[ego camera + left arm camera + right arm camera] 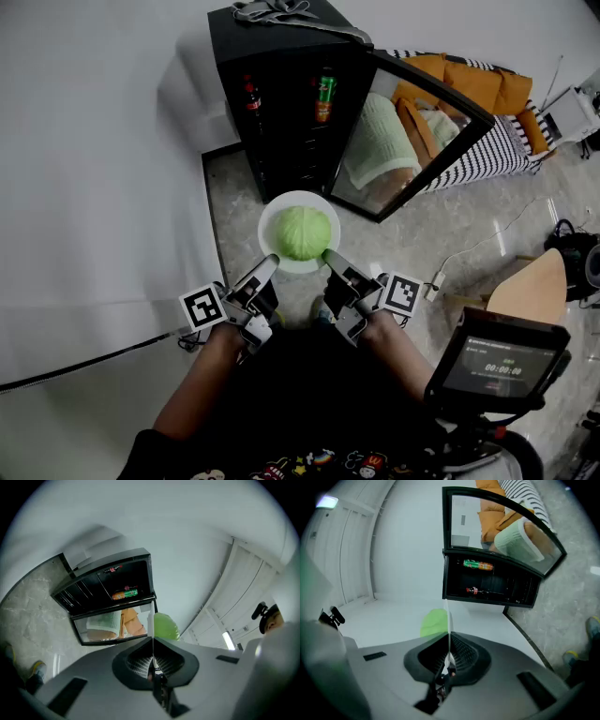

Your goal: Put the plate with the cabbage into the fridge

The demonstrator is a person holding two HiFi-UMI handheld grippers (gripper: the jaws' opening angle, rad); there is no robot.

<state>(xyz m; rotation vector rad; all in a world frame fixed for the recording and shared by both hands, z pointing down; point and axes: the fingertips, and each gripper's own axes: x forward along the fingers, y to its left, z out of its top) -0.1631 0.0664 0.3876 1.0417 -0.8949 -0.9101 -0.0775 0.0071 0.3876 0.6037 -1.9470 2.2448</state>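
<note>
A white plate [281, 208] carrying a green cabbage [302, 232] hangs in the air in front of the small black fridge [281, 103]. My left gripper [269, 263] is shut on the plate's near left rim. My right gripper [330, 257] is shut on its near right rim. In the left gripper view the plate's edge [150, 625] runs up from the closed jaws, with the cabbage [165, 626] beside it. The right gripper view shows the plate's edge [447, 620] and the cabbage [433, 622] likewise. The fridge's glass door [412, 131] stands open to the right.
Inside the fridge stand a dark bottle [252, 96] and a green-and-orange bottle [324, 96]. Grey cloth [281, 13] lies on the fridge top. A striped sofa with orange cushions [487, 89] is at the right. A white wall [94, 169] runs along the left; a cable [487, 239] crosses the floor.
</note>
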